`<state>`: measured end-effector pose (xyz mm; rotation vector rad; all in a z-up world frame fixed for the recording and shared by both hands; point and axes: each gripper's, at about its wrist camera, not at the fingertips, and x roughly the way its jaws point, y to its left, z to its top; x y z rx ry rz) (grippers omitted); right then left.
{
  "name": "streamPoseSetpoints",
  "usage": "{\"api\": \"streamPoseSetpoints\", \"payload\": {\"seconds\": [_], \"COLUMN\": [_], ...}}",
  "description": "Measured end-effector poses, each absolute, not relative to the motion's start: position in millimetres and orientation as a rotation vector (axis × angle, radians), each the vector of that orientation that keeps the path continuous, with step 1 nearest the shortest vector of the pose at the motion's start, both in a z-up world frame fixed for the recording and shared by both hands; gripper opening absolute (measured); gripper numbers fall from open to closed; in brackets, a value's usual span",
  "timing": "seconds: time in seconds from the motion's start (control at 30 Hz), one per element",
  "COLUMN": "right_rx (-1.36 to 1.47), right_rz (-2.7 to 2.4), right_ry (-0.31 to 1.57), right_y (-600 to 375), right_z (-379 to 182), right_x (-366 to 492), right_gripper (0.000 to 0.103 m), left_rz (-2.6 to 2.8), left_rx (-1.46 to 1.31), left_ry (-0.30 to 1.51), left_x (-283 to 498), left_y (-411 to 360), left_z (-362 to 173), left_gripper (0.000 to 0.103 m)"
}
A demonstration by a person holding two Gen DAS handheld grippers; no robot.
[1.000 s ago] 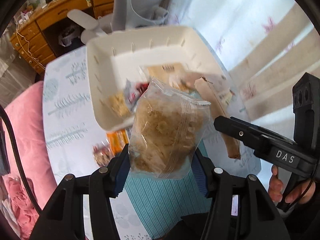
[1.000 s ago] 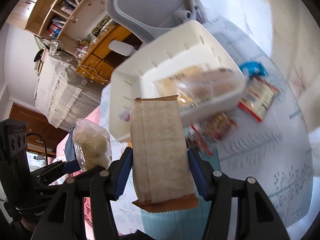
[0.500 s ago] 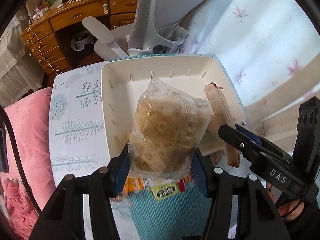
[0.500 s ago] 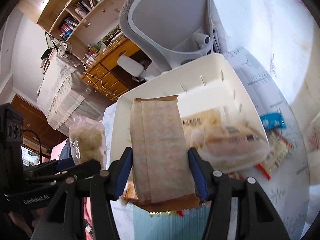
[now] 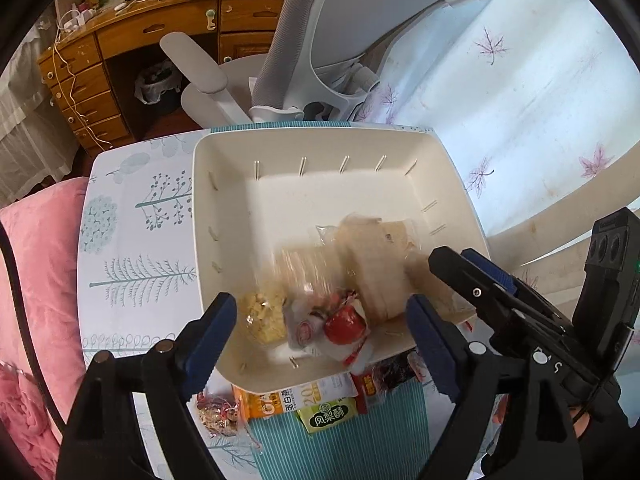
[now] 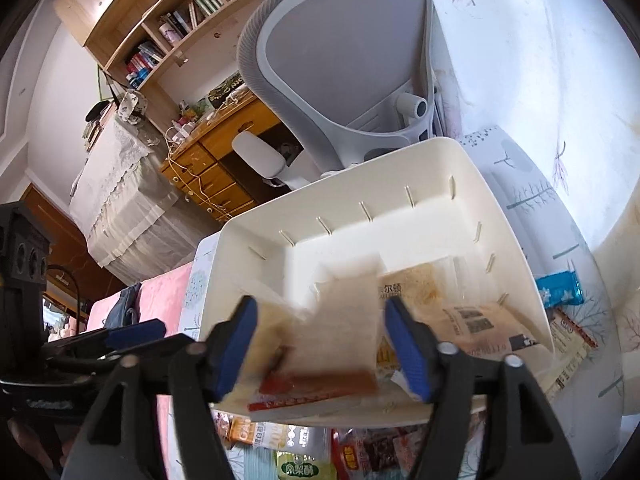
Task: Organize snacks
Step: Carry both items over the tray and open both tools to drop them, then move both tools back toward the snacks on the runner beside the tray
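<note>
Tongs, left (image 5: 320,316) and right (image 6: 318,330), stood apart over the white bin (image 5: 224,152); I saw blurred snack packets (image 5: 340,280) inside.

We see a table (image 5: 132,248) with a white cloth that has blue trees on it. A white bin (image 5: 224,364) sits on the table. A striped blue mat (image 5: 344,448) lies in front of it. Snack packs lie on the mat: a green one (image 5: 327,417), an orange one (image 5: 260,403) and a dark red one (image 5: 394,376). A blue pack (image 6: 558,289) lies beside the bin.
</note>
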<state>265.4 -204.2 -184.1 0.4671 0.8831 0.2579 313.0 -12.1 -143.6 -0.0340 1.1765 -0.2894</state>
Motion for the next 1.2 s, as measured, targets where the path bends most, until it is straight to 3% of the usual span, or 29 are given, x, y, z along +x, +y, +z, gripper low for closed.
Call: {"api": "streamPoseSetpoints", "payload": {"seconds": [0.43,1.2], "right_rx": [0.543,0.612], "right_rz": [0.235,0.068], "right_ry": [0.873,0.947], "right_y": [-199.1,-148.0], "right_z": [-169.6,-194.1], "right_x": [226.5,124.5], "right_gripper": [0.081,0.088], "left_rz": [-0.268,-0.273], "left_rx": [-0.051,0.051], "left_ry": [1.153,1.179], "left_x": [269.9,181.5], "left_y": [17.3,86.3], "left_z": [-126.4,-132.8], "left_gripper": [0.086,0.086]}}
